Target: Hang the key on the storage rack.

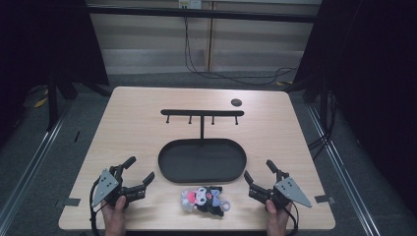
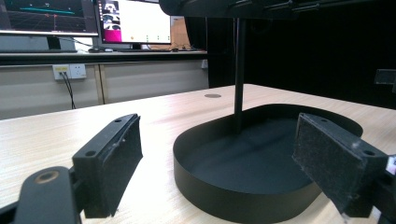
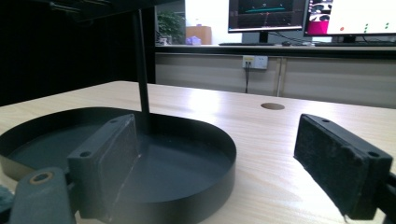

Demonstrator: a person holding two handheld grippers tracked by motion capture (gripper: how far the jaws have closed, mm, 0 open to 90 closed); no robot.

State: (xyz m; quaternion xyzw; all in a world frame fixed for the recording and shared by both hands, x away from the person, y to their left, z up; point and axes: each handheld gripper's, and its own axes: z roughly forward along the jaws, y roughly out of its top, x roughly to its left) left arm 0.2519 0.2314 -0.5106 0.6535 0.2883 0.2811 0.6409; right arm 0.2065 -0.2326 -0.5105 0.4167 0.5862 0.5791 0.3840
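Centrally, plush keychain (image 1: 205, 200) between both open hand-held grippers.

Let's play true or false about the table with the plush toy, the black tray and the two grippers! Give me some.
1. The plush toy lies inside the black tray. False: it lies on the table, in front of the tray.
2. The left gripper is open. True.
3. The right gripper holds the plush toy. False: it is open and empty.
4. A rack with hooks stands on a pole in the tray. True.
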